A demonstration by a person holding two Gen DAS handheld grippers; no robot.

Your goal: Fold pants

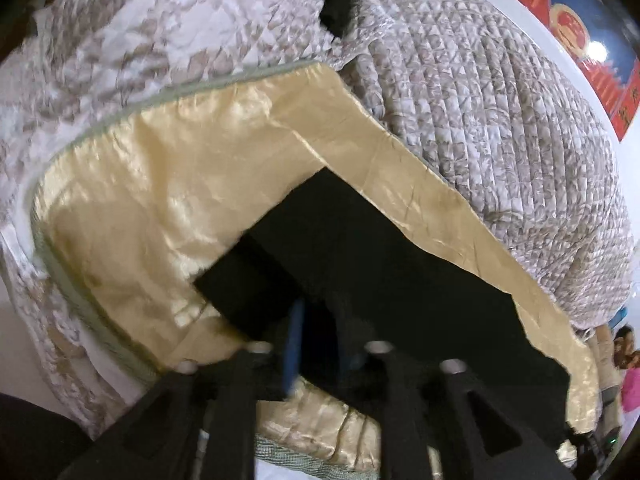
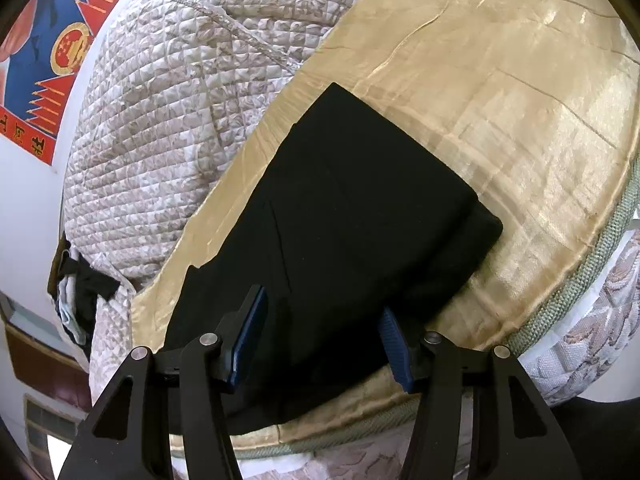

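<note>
Pants (image 2: 336,240) lie folded on bed (image 2: 500,112), long axis running away from right gripper (image 2: 324,344), jaws released above near edge; left gripper's (image 1: 316,344) state unclear.

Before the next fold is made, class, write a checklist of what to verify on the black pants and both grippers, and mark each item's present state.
1. Black pants lie on the gold satin cloth, not on the quilted cover: ok.
2. Folded far edge is straight and square: ok.
3. Right gripper is open, blue pads on either side of the near end of the pants, not pinching: ok.
4. Left gripper state: cannot tell, the view is blurred.
5. Near end of the pants lies flat with layers aligned: cannot tell, hidden behind the fingers.
6. Other dark clothing is clear of the pants: ok.
</note>
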